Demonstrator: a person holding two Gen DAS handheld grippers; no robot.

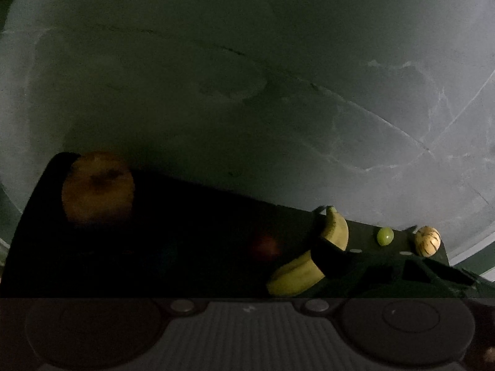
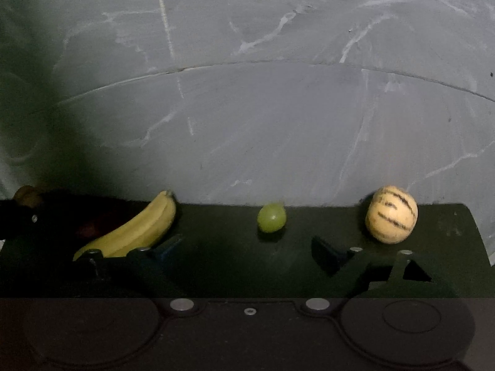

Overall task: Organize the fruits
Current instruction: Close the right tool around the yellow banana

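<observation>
Right wrist view gives me the clearest look. The right tool (image 2: 247, 247) is spread wide and has hold of nothing. A green grape (image 2: 271, 217) sits ahead of the gap between its fingers, apart from both. A banana (image 2: 136, 232) lies just beside the left finger, its stem end pointing away from me. A pale round fruit with dark stripes (image 2: 391, 215) stands beyond the right finger, well apart from the grape. All three rest on a dark tabletop (image 2: 222, 262), near its far edge.

On the left wrist view, the left tool (image 1: 247, 256) shows me only its right finger (image 1: 328, 256), set well out to the side, so I read the tool as spread open. That finger crosses in front of the banana and hides its middle. I see nothing gripped. The other finger is lost in shadow. A dull reddish fruit (image 1: 266, 247) sits ahead of the gap, too dark for me to name. A round orange-brown fruit (image 1: 97, 188) stands at the far left edge of the tabletop, blurred.

In the right wrist view, the far left corner is black. I can make out a dark shape there with one bright screw, but no more.

Beyond the tabletop is a grey stone-like surface (image 2: 278, 108) with white veins and a thin joint line. I cannot tell whether it is floor or wall. The light is dim, with heavy shadow on the left.
</observation>
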